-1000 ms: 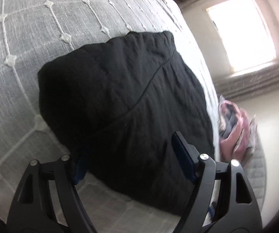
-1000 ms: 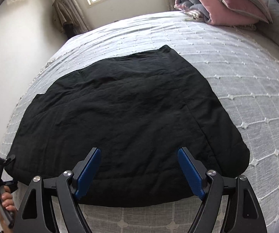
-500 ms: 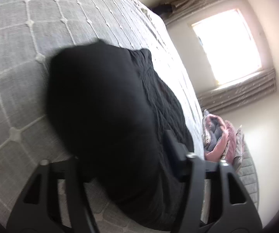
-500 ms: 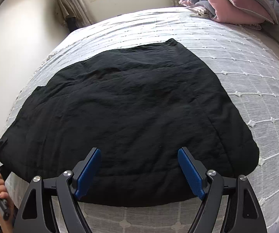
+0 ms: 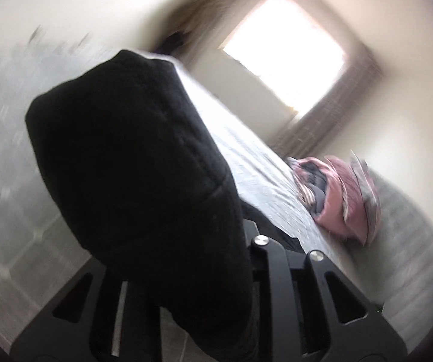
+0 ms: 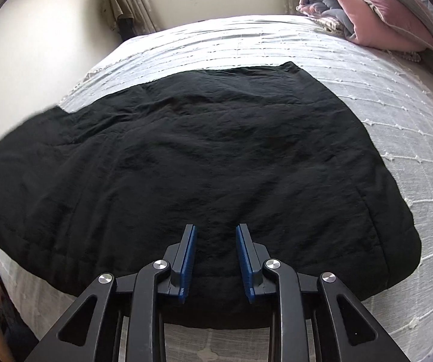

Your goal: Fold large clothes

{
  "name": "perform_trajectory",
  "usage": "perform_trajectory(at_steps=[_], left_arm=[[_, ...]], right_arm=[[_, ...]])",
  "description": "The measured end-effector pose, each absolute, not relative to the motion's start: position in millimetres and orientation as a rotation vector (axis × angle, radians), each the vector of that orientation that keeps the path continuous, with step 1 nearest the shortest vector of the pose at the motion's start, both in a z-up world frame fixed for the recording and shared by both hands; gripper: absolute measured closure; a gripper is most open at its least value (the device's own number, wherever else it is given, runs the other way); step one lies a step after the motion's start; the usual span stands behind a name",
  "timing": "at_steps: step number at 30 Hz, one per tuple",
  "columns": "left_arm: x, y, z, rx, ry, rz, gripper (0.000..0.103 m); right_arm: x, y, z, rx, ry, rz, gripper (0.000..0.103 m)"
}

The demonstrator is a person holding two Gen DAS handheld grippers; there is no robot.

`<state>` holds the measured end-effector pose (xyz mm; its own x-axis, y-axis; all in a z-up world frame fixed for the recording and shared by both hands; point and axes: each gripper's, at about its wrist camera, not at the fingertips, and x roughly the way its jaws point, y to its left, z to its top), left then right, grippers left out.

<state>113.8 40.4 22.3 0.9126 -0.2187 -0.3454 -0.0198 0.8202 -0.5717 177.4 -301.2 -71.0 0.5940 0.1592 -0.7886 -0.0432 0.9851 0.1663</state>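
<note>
Left claw: closing, pinching black garment corner, lower centre. Right claw: closing, hem between pads, lower centre. Garment on bed, mid-frame; soft, floppy, probably bulky; best gripped at corners.

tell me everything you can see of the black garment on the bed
The black garment is large, matte and quilted-looking, with faint stitched seams and wrinkles. It lies mostly flat on the grey checked bedspread. The right tool is closing over its near hem. Its left corner is bunched and lifted in the closing left tool.
</note>
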Motion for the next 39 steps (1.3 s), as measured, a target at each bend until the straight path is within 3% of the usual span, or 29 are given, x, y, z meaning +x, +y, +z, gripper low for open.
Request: perform_trajectory(at_steps=[6, 8, 12, 20, 28, 39], left_arm=[[110.7, -2.9, 44.9, -0.417, 0.349, -0.203, 0.079], [111.6, -5.6, 48.9, -0.417, 0.335, -0.238, 0.079], [115.4, -3.8, 51.9, -0.422, 0.310, -0.284, 0.079], [110.4, -5.3, 50.2, -0.405, 0.318, -0.345, 0.079], [99.4, -27.4, 52.2, -0.275, 0.307, -0.443, 0.079], [102.6, -48.2, 67.4, -0.223, 0.297, -0.486, 0.079]], right_arm=[[159.2, -267.0, -51.8, 0.012, 0.806, 0.246, 0.077], [154.0, -250.0, -49.6, -0.027, 0.776, 0.289, 0.089], [155.4, -218.4, -56.1, -0.046, 0.767, 0.387, 0.093], [170.3, -171.8, -90.5, -0.122, 0.835, 0.441, 0.094], [197.2, -191.7, -108.6, 0.116, 0.928, 0.522, 0.095], [211.0, -241.3, -76.8, 0.253, 0.912, 0.423, 0.094]])
